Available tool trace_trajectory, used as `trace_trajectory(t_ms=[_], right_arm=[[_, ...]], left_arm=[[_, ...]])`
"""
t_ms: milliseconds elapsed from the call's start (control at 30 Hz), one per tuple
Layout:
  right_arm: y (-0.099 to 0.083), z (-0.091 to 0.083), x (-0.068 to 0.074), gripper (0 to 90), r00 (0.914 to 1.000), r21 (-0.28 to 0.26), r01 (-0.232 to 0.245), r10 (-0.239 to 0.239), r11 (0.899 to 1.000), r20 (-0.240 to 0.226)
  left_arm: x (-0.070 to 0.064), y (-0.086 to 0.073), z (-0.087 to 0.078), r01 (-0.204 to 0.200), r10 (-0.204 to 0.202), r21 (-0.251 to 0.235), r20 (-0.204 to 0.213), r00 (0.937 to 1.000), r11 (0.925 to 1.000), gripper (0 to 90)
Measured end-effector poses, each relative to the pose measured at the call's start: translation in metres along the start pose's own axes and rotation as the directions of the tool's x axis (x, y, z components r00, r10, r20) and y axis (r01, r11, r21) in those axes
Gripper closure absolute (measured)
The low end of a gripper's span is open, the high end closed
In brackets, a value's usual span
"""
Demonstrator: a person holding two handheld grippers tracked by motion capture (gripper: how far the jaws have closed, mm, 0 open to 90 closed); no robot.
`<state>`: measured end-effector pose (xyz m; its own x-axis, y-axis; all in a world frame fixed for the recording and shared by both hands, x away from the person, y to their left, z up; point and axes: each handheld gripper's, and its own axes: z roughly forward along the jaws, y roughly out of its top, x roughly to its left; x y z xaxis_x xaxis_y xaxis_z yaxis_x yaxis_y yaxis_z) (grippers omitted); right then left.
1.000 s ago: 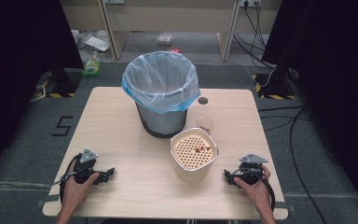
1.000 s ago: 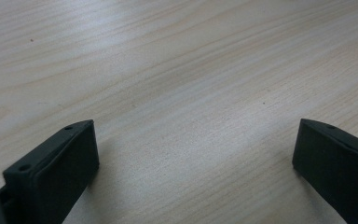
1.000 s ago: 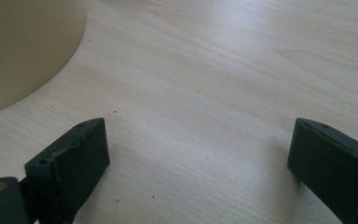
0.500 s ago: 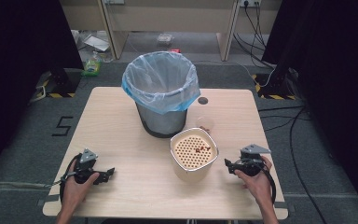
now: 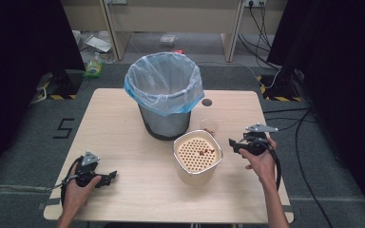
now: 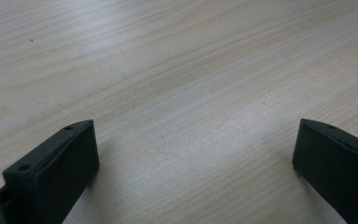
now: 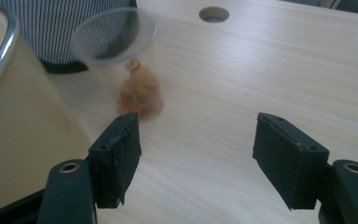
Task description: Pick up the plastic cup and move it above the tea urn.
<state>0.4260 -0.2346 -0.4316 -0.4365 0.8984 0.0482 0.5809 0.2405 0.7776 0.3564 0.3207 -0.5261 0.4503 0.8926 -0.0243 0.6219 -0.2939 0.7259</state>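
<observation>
The table carries a lined bin, a strainer pot just in front of it, and a clear cup between them, upright with reddish bits at its bottom. Nothing is gripped yet. The right gripper gapes toward the cup; the left gripper rests agape on bare wood. The cup's contents are blurred.

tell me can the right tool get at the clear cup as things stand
Probably yes: the right tool is open and points toward the clear cup, with bare table between them; the beige container sits close alongside.
</observation>
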Motion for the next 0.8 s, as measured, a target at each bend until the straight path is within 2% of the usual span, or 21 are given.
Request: trace_trajectory(t_ms=[167, 333, 433, 633, 800], right_arm=[[0.027, 0.014, 0.000, 39.6, 0.9998, 0.005, 0.010, -0.010, 1.000, -0.016], [0.044, 0.019, 0.004, 43.5, 0.9990, 0.001, 0.017, -0.017, 1.000, -0.042], [0.051, 0.026, 0.009, 44.5, 0.9978, 0.019, 0.044, -0.043, 0.999, -0.050], [0.060, 0.039, 0.014, 49.1, 0.9964, 0.033, 0.055, -0.053, 0.998, -0.067], [0.063, 0.060, 0.019, 56.3, 0.9944, 0.090, 0.085, -0.079, 0.992, -0.070]], left_arm=[[0.000, 0.000, 0.000, 0.000, 0.000, 0.000, 0.000, 1.0000, 1.0000, 0.0], [0.000, 0.000, 0.000, 0.000, 0.000, 0.000, 0.000, 1.0000, 1.0000, 0.0], [0.000, 0.000, 0.000, 0.000, 0.000, 0.000, 0.000, 1.0000, 1.0000, 0.0], [0.000, 0.000, 0.000, 0.000, 0.000, 0.000, 0.000, 1.0000, 1.0000, 0.0], [0.000, 0.000, 0.000, 0.000, 0.000, 0.000, 0.000, 1.0000, 1.0000, 0.0]])
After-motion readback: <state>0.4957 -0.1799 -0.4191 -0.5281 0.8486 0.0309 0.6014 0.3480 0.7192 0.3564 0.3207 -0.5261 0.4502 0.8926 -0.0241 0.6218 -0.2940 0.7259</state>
